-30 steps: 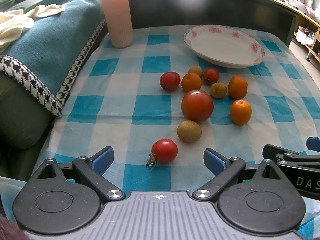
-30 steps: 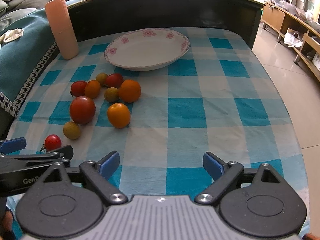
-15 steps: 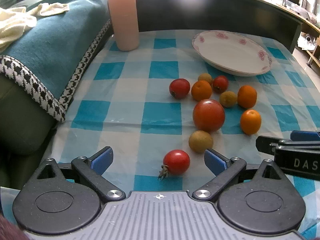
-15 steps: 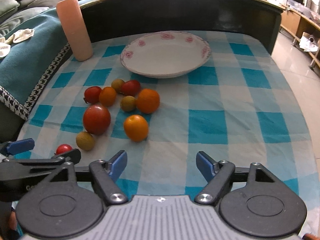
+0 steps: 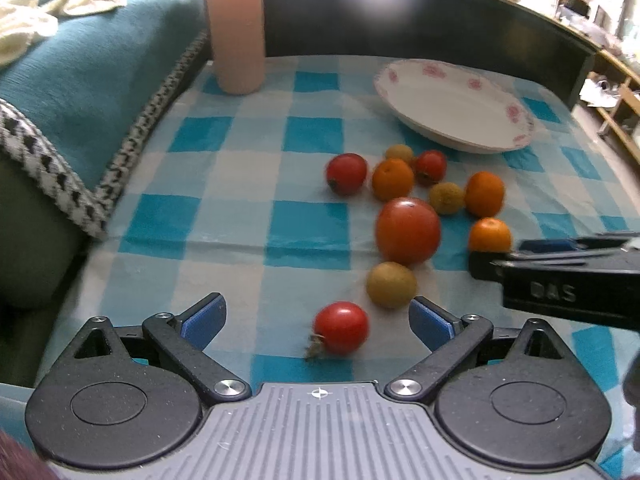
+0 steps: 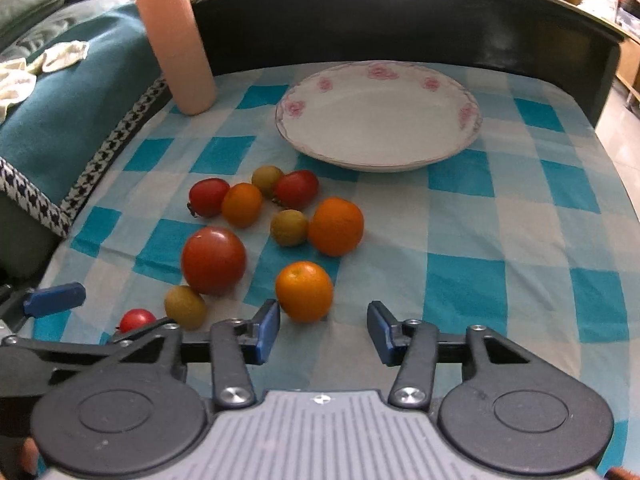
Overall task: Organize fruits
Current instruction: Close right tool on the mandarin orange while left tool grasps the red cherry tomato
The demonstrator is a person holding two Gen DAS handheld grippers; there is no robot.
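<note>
Tablecloth of blue-and-white checked fabric (image 6: pixel 460 240) covers the surface under both my grippers. On it, toward the far side, sits an empty white oval plate with pink flowers on the rim (image 6: pixel 378 114), and left of that an upright pale pink cylinder (image 6: pixel 178 46). Nearer me the fruit lies loose on the cloth: a big red tomato (image 6: pixel 213 260), beside it the near round orange citrus (image 6: pixel 304 290), further down a small red cherry tomato with its stalk (image 5: pixel 341 328). My right gripper (image 6: pixel 323 330) is closing, its blue pads apart, with the citrus just ahead of the left pad, not gripped. My left gripper (image 5: pixel 318 322) stands wide, holding nothing, the cherry tomato between its fingers.
</note>
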